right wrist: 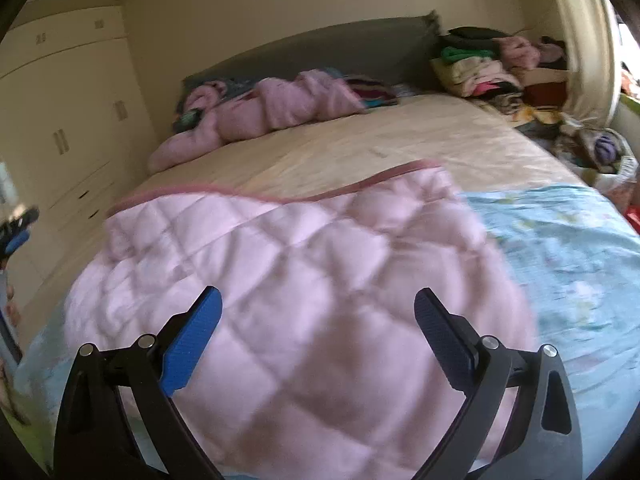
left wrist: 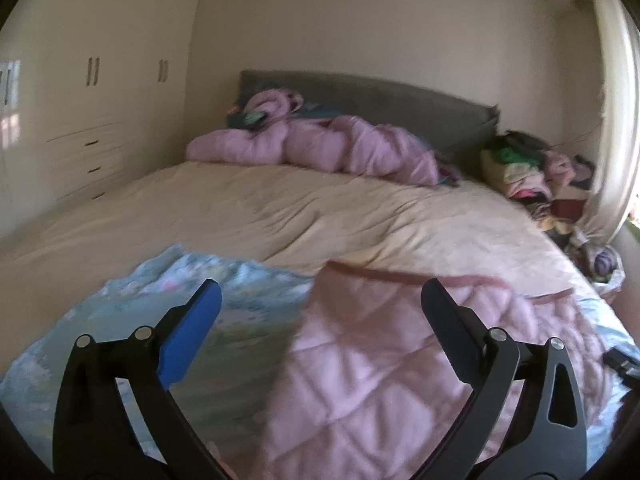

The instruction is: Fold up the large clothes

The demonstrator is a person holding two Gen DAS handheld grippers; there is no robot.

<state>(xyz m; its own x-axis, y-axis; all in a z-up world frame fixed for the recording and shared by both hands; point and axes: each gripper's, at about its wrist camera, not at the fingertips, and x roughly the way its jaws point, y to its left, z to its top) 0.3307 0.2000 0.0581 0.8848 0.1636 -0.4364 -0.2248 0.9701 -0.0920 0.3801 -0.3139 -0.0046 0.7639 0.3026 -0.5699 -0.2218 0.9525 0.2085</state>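
Quilted pink blanket lies on the near part of the bed, folded over so that its darker pink bound edge runs across the cream bedspread. Beneath and beside it lies a light blue printed sheet; in the left wrist view that sheet shows to the left of the blanket, in the right wrist view to the right.

Left gripper: jaws stand wide apart, with nothing between the pads. It hangs above the line where the blanket meets the blue sheet, and no contact with the cloth is visible. One blue pad faces inward.

Right gripper: jaws likewise spread wide, nothing clamped. It hangs over the middle of the pink blanket; the pads do not press on it.

Far end of the bed: a crumpled pink duvet lies against the grey headboard, with some darker coloured cloth partly under it. A heap of mixed clothes is stacked beside the bed near the curtain. Cream wardrobe doors and drawers line the wall on the other side.

At the left edge of the right wrist view, a small part of the other gripper, black with blue, is visible.

No brand, label or legible writing can be made out; both views are blurred.
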